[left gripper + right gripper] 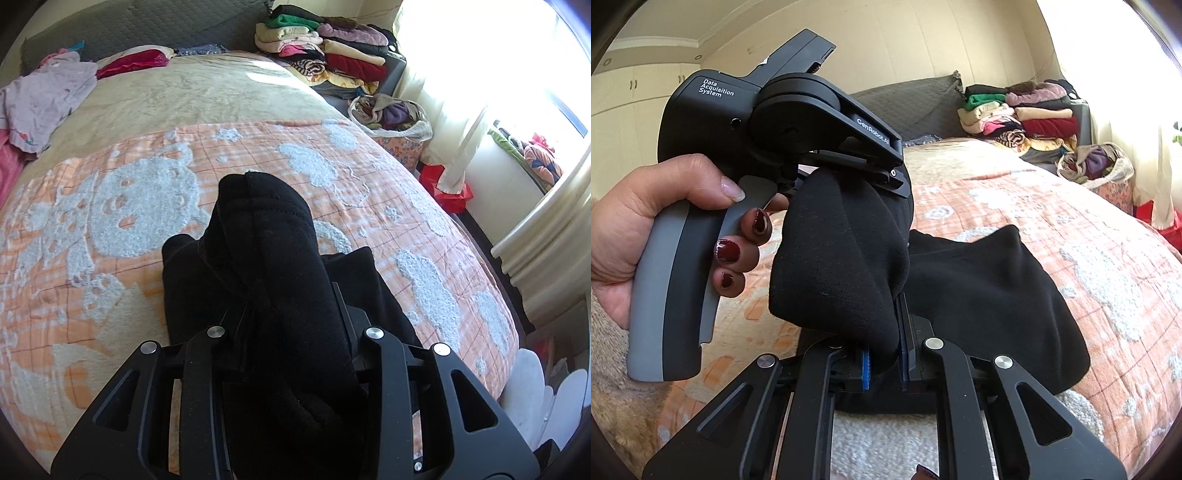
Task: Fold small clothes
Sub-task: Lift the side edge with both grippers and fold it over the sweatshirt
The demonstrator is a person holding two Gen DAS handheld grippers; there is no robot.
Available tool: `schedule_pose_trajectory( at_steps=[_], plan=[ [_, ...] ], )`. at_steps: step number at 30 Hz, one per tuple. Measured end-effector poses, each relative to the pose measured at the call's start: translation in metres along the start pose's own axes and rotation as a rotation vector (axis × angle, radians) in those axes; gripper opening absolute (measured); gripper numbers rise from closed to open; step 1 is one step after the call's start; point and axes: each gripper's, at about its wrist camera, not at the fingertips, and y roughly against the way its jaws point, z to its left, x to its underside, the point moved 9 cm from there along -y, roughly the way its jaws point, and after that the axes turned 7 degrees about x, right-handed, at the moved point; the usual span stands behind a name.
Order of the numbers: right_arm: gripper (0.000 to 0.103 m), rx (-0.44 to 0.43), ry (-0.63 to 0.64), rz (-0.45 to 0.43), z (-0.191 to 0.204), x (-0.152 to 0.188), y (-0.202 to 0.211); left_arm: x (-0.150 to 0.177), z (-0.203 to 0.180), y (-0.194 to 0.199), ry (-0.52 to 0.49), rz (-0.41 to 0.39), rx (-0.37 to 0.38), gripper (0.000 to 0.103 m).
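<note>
A black garment (pixel 258 221) hangs bunched over the orange and white blanket (pixel 110 258) on the bed. My left gripper (pixel 284 299) is shut on a thick fold of it, and the cloth hides the fingertips. In the right wrist view a hand (pixel 646 229) holds the left gripper (pixel 886 166) up at the left, with the black garment (pixel 979 295) drooping from its jaws to the blanket (pixel 1071 229). My right gripper (pixel 886 332) is shut on a lower fold of the same garment, which is pinched between its blue pads (pixel 866 363).
A pile of folded clothes (pixel 325 48) stands at the bed's far right corner, with a bag of clothes (pixel 391 114) just beyond the edge. A lilac garment (pixel 48 96) and a red one (pixel 133 61) lie at the far left. A curtain and bright window (pixel 480 74) fill the right side.
</note>
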Motion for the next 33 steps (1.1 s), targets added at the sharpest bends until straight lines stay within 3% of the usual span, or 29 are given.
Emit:
schedule_pose_trajectory(
  at_steps=[20,26,31,32,33],
  plan=[
    [0.007,0.03,-0.109,0.06,-0.053,0.013,-0.006,0.013,-0.041,-0.069,-0.012,0.107,0.011,0.033],
    [0.008,0.019,-0.178,0.113,-0.066,0.027,-0.015,0.02,-0.05,-0.083,0.008,0.132,0.047,0.053],
    [0.013,0.025,-0.225,0.134,-0.079,0.035,-0.016,0.019,-0.059,-0.077,0.007,0.112,0.083,0.056],
    [0.014,0.022,-0.235,0.137,-0.081,0.036,-0.017,0.017,-0.059,-0.073,0.013,0.099,0.096,0.069],
    [0.015,0.02,-0.243,0.14,-0.083,0.037,-0.016,0.015,-0.059,-0.068,0.017,0.083,0.107,0.076]
  ],
)
